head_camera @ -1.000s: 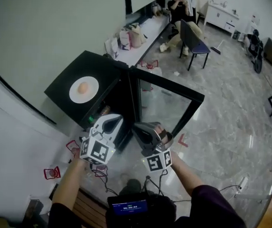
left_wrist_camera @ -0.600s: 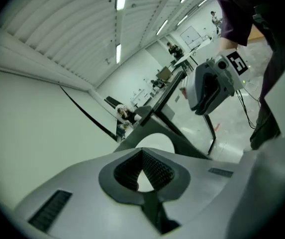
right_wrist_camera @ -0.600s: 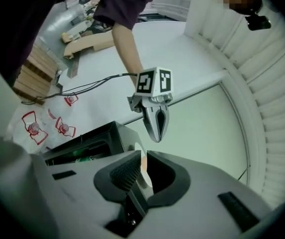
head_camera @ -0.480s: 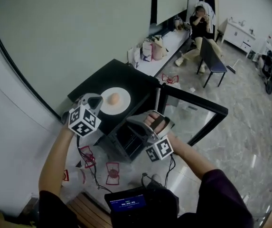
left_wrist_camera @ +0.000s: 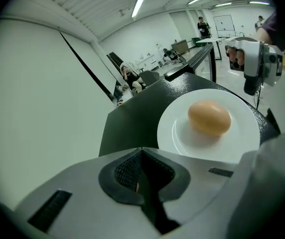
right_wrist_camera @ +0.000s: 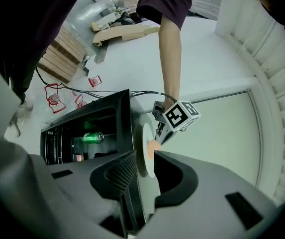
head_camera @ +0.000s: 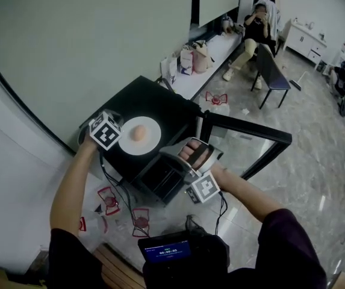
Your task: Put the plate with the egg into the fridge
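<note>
- Tongs first: left tongs point(left_wrist_camera: 141, 158) have their jaws pressed together with nothing in them. Right tongs point(right_wrist_camera: 143, 159) are opening: a slim gap shows between the pads and nothing is pinched there, only the fridge's front edge beyond.
- The plate point(head_camera: 153, 139) lies on top of the fridge point(head_camera: 166, 101), towards its front, with the egg point(head_camera: 138, 133) loose near the plate's middle. It has not been lifted.
- A second ago both tongs hung low in front of the fridge, side by side. Since then the left tongs have gone up to the plate's left rim and now point across it at the egg. I cannot tell whether they touch the rim.
- The right tongs have stayed by the fridge's front top corner, near the door point(head_camera: 244, 143).
- The door stands swung wide, and a green can point(right_wrist_camera: 90, 137) lies inside.
- With the way in open, the reach for the plate looks begun. The left jaws would have to part before they can take the rim.
- The egg can roll, so the plate will want carrying level.
</note>
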{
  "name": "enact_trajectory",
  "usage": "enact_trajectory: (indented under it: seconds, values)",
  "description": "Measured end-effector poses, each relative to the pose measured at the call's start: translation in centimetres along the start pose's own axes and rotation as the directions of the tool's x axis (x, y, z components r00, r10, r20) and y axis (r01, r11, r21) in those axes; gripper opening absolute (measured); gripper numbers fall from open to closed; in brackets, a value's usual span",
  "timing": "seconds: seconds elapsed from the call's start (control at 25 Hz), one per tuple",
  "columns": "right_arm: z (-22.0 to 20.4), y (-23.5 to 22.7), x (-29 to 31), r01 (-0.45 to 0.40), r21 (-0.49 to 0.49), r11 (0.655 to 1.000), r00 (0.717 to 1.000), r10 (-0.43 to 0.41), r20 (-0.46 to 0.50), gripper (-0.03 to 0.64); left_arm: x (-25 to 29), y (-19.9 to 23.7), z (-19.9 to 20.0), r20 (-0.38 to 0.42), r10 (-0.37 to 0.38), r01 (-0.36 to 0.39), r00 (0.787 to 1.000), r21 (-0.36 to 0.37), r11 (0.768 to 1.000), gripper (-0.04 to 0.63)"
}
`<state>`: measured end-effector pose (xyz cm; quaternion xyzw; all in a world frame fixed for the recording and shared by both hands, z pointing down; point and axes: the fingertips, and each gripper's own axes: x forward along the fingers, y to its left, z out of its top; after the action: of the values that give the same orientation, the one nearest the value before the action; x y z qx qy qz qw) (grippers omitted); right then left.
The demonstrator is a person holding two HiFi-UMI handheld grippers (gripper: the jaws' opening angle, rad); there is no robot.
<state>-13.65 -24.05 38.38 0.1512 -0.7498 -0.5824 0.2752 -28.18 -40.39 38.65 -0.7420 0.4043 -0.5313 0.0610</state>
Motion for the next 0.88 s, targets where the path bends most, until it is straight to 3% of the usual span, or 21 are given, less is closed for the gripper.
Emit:
enact_trajectory:
  seconds: [0.6, 0.88]
  values:
    - [-1.7, 0.7, 0.3, 0.028, -0.088, 0.996, 0.999, -0.025, 0.036, 0.095, -1.4, -5.0, 3.9, 0.048, -0.040, 0.038, 0.998, 0.040, 0.998, 0.009]
    - [-1.8, 1.2, 0.2, 0.035, -0.133, 0.991, 0.999, -0.030, 0.041, 0.020, -1.7, -6.0, 4.2, 0.049, -0.038, 0.037, 0.998, 0.018, 0.999, 0.009]
